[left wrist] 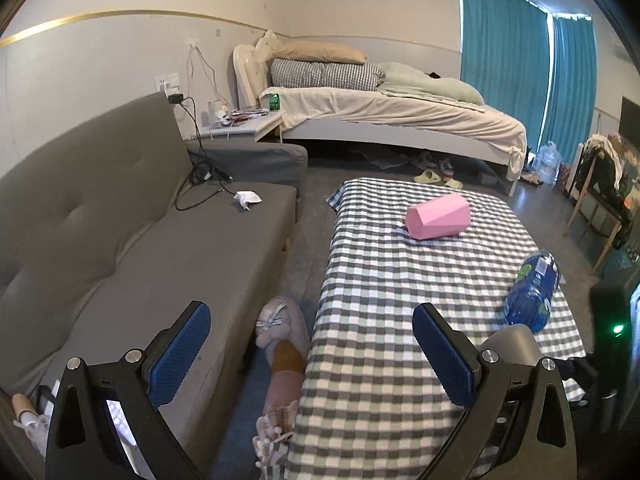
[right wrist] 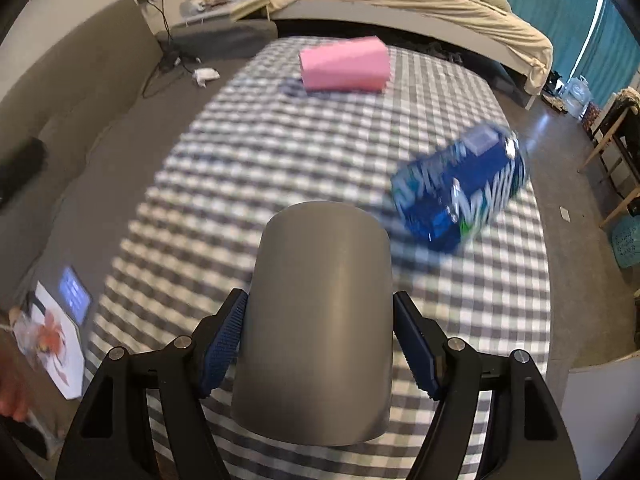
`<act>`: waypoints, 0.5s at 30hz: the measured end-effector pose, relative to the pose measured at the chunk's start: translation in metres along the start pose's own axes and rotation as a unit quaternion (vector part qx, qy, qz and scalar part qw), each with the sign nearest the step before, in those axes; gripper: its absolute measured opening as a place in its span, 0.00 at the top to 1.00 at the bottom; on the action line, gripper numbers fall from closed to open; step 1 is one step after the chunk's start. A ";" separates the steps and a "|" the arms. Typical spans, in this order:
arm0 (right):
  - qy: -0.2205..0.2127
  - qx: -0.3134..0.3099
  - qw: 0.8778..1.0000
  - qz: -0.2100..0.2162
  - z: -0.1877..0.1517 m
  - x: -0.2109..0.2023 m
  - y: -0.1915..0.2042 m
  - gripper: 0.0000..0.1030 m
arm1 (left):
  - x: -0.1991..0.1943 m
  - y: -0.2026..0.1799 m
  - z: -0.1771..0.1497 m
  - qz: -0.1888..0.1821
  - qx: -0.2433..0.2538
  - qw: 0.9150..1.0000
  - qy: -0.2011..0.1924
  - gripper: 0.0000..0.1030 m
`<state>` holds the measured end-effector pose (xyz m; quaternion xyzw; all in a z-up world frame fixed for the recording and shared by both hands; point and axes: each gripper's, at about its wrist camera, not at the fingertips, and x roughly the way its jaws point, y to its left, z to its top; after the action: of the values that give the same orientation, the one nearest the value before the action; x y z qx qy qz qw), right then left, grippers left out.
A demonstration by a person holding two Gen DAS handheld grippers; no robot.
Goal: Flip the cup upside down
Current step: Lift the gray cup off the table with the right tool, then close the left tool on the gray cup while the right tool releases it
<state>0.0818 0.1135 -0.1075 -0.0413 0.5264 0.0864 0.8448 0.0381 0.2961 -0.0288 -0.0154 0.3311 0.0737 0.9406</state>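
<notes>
A grey cup point(right wrist: 320, 308) sits between the blue pads of my right gripper point(right wrist: 320, 312), which is shut on its sides above the checkered table point(right wrist: 208, 184). Its closed end points away from the camera. The background is motion-blurred. In the left wrist view part of the grey cup point(left wrist: 508, 346) shows behind the right finger. My left gripper point(left wrist: 312, 352) is open and empty, held above the table's near left edge point(left wrist: 360, 360), over the gap beside the sofa.
A pink faceted container point(left wrist: 438, 216) lies on its side at the table's far end. A blue packet point(left wrist: 532, 292) lies near the right edge. A grey sofa point(left wrist: 140, 248) stands left, a bed point(left wrist: 380, 116) behind. A slippered foot point(left wrist: 282, 328) is beside the table.
</notes>
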 end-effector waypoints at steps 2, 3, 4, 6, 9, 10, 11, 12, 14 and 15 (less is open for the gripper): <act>-0.005 -0.007 1.000 0.001 -0.003 -0.001 -0.001 0.29 | -0.006 -0.006 -0.004 0.002 -0.001 1.000 0.004 0.00; -0.006 -0.011 1.000 0.003 -0.004 -0.001 -0.001 0.29 | -0.009 -0.008 -0.005 0.002 -0.003 1.000 0.006 0.00; -0.006 -0.013 1.000 0.008 -0.004 -0.001 -0.001 0.29 | -0.011 -0.009 -0.006 0.001 -0.003 1.000 0.008 0.00; -0.008 -0.007 1.000 0.024 -0.005 -0.005 -0.005 0.29 | -0.016 -0.013 -0.007 0.001 -0.004 1.000 0.011 0.00; -0.032 0.002 0.999 0.037 -0.003 -0.022 -0.014 0.27 | -0.024 -0.019 -0.005 0.009 0.000 1.000 0.006 0.00; -0.044 0.002 0.998 0.039 -0.003 -0.032 -0.017 0.25 | -0.027 -0.022 -0.003 0.012 0.000 1.000 0.005 0.00; -0.063 0.002 0.997 0.043 -0.002 -0.046 -0.023 0.22 | -0.029 -0.025 -0.001 0.014 0.001 1.000 0.005 0.00; -0.074 0.002 0.996 0.044 -0.002 -0.055 -0.027 0.20 | -0.030 -0.026 0.000 0.014 0.001 1.000 0.005 0.00; -0.106 0.004 0.994 0.035 -0.003 -0.081 -0.045 0.18 | -0.032 -0.035 0.004 0.014 0.001 1.000 0.007 0.00; -0.117 0.009 0.993 0.028 -0.003 -0.090 -0.054 0.17 | -0.033 -0.041 0.006 0.012 0.001 1.000 0.009 0.00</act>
<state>0.0504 0.0506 -0.0292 -0.0085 0.4257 0.1092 0.8982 0.0225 0.2517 -0.0047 -0.0109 0.3397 0.0842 0.9367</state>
